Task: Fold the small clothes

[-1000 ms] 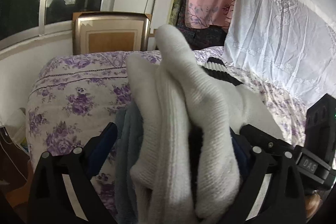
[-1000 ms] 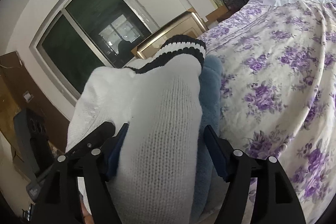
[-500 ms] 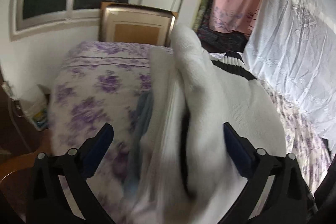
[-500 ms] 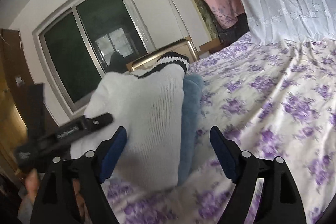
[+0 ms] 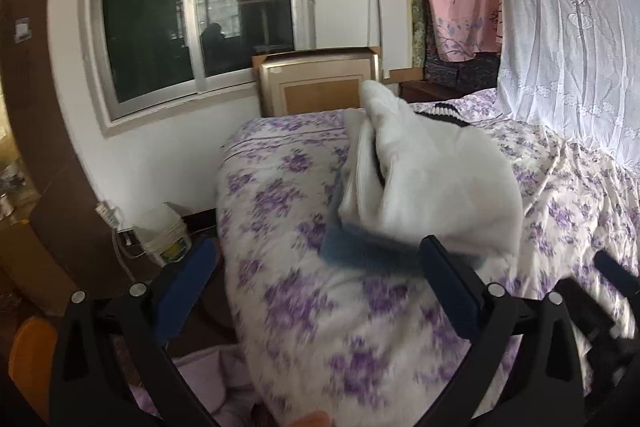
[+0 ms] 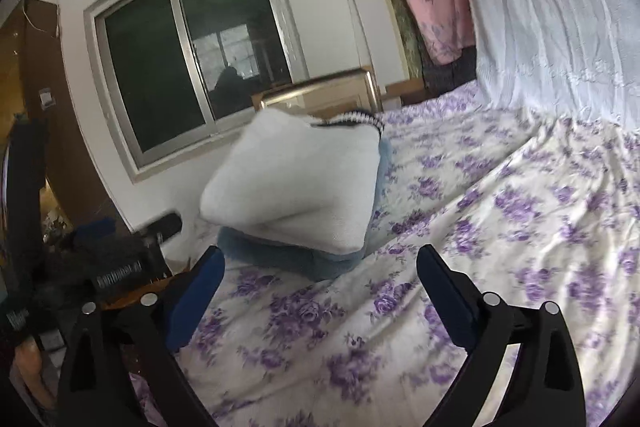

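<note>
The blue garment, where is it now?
In both wrist views the blue garment lies on the floral bedspread near the bed's window-side edge, directly under the folded white sweater, just beyond both grippers' open fingers.

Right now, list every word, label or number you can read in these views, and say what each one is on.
None can be read for certain.
White lettering on the left gripper: too blurred.
White lettering on a black strap nearby: too blurred.
Label on the white bucket: too small.
</note>
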Demonstrator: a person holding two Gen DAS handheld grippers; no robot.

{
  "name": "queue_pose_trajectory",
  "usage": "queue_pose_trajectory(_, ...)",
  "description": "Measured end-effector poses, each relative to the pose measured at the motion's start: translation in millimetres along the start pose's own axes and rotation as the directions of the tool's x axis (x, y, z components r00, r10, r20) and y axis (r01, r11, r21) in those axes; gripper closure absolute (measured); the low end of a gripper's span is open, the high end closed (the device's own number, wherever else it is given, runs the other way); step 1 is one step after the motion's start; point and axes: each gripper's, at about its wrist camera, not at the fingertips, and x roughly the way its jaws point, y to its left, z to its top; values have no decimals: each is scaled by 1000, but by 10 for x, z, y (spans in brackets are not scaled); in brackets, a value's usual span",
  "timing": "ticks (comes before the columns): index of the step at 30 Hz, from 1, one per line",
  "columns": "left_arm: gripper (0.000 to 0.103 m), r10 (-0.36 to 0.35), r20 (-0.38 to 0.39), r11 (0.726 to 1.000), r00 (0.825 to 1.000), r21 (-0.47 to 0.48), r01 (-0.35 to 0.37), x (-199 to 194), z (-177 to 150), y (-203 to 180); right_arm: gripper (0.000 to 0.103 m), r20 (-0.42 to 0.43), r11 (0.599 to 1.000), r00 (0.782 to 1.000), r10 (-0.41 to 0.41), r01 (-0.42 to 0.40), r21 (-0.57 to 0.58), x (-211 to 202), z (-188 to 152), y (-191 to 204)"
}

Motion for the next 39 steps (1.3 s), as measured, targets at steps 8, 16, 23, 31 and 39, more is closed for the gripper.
queue_pose_trajectory(8,4,62,-16,998,998,5,-62,-534,-179,-58,4,-34,999,999,-32,33,12,-217,71,-114)
queue_pose_trajectory(16,4,60,38,998,997,26,-61,-992,-156,-180,4,-2,1000,1000,-17,17,-15,-596,88,-95)
queue_pose_trajectory(23,4,60,67,997,996,42,-63,-1229,-129,-256,4,19,999,1000,-18,19,-48,-800,84,-28)
queue_pose_trajectory(31,4,48,45,998,998,37,-50,-1225,-131,-252,4,18,998,1000,-16,17,-61,-868,77,-25)
queue_pose_trajectory(39,4,-4,-16,1000,1000,2,4,-1269,-164,-143,3,5,1000,1000,2,-2,-31,-1007,42,6)
